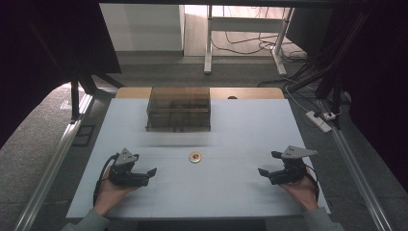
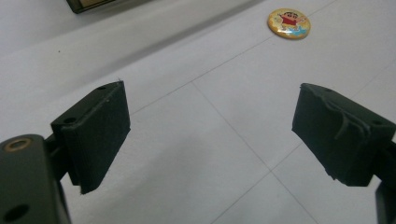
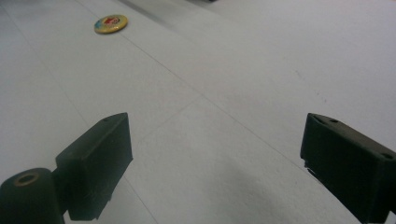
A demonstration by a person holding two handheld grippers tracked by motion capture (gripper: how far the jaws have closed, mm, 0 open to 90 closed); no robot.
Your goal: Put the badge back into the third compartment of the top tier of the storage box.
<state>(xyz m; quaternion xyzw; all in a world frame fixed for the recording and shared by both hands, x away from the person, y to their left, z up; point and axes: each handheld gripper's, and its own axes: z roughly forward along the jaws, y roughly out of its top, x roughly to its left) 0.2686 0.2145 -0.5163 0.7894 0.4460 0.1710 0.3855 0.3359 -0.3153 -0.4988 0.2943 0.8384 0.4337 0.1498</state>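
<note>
A small round yellow badge (image 1: 195,157) with a red cartoon figure lies flat near the middle of the white table (image 1: 240,130). It shows at the upper right of the left gripper view (image 2: 288,23) and at the upper left of the right gripper view (image 3: 110,24). My left gripper (image 1: 150,174) rests low at the front left, open, jaws wide apart with nothing between them (image 2: 210,140). My right gripper (image 1: 265,170) sits at the front right, also open and empty (image 3: 215,163). Both point inward toward the badge, well short of it.
A smoky transparent box (image 1: 179,109) stands at the back centre of the table. A power strip (image 1: 318,121) and cables lie on the floor to the right, with a desk frame (image 1: 245,29) beyond the table.
</note>
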